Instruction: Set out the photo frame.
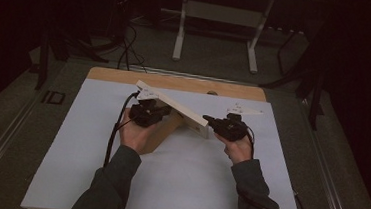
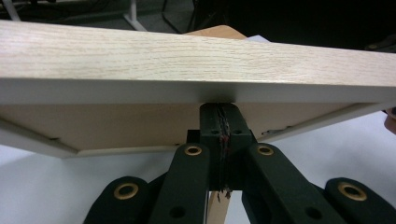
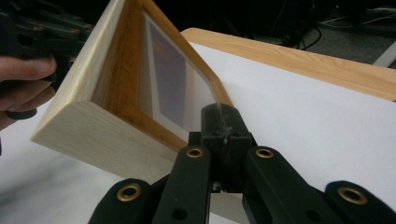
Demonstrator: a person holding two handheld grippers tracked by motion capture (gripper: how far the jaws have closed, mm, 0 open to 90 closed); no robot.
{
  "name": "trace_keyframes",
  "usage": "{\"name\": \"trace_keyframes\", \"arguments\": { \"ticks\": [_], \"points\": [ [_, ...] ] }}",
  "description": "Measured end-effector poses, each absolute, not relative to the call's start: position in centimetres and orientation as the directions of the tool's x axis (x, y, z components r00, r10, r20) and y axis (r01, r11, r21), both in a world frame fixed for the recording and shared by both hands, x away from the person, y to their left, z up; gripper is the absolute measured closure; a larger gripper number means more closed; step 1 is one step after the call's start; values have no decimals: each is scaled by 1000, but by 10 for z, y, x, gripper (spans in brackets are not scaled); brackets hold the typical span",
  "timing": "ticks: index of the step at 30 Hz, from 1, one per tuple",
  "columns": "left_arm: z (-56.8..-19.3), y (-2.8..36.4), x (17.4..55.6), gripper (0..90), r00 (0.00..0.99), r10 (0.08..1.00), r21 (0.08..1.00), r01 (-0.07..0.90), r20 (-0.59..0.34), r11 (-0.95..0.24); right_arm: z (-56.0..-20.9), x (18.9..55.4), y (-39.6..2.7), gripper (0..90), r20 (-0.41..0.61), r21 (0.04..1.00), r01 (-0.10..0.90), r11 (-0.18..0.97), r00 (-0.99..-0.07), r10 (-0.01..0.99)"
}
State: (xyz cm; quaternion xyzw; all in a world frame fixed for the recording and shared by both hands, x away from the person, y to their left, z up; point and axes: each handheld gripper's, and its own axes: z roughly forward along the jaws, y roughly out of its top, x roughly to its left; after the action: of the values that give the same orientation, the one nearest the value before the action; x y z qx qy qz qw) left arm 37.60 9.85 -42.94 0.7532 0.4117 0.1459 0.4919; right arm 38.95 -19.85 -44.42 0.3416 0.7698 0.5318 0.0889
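A light wooden picture frame [image 1: 173,106] is held tilted above the white sheet [image 1: 182,184], between my two grippers. My left gripper [image 1: 164,112] sits under its left part with both jaws pressed together. In the left gripper view the tips of the left gripper [image 2: 219,109] touch the underside of the frame [image 2: 187,56]. My right gripper [image 1: 206,119] is shut too. Its tips [image 3: 219,112] rest at the lower corner of the frame [image 3: 84,116], beside the glass. I cannot tell whether either pinches anything thin.
A brown wooden panel [image 1: 164,130] slopes down from the frame to the sheet by the left hand. The sheet covers a wooden table [image 1: 175,82]. White desk legs [image 1: 180,29] and cables [image 1: 126,44] stand on the dark floor behind.
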Motion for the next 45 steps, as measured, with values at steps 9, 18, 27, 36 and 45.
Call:
{"name": "trace_keyframes", "arguments": {
  "ticks": [9,18,27,36,45],
  "points": [
    [-430,99,378,900,614,765,859,484,-196,-168,-445,385,-195,899,232,883,424,203,-768,597],
    [-429,98,379,900,615,762,856,489,-202,-167,-445,377,-186,899,219,885,404,232,-800,559],
    [-427,98,382,900,628,756,859,477,-184,-187,-443,370,-180,899,193,888,381,259,-818,543],
    [-426,94,380,900,650,745,861,455,-148,-226,-443,367,-175,899,188,889,371,269,-830,526],
    [-426,93,379,900,663,735,860,449,-141,-241,-442,362,-168,899,180,892,354,283,-850,495]
  ]
}}
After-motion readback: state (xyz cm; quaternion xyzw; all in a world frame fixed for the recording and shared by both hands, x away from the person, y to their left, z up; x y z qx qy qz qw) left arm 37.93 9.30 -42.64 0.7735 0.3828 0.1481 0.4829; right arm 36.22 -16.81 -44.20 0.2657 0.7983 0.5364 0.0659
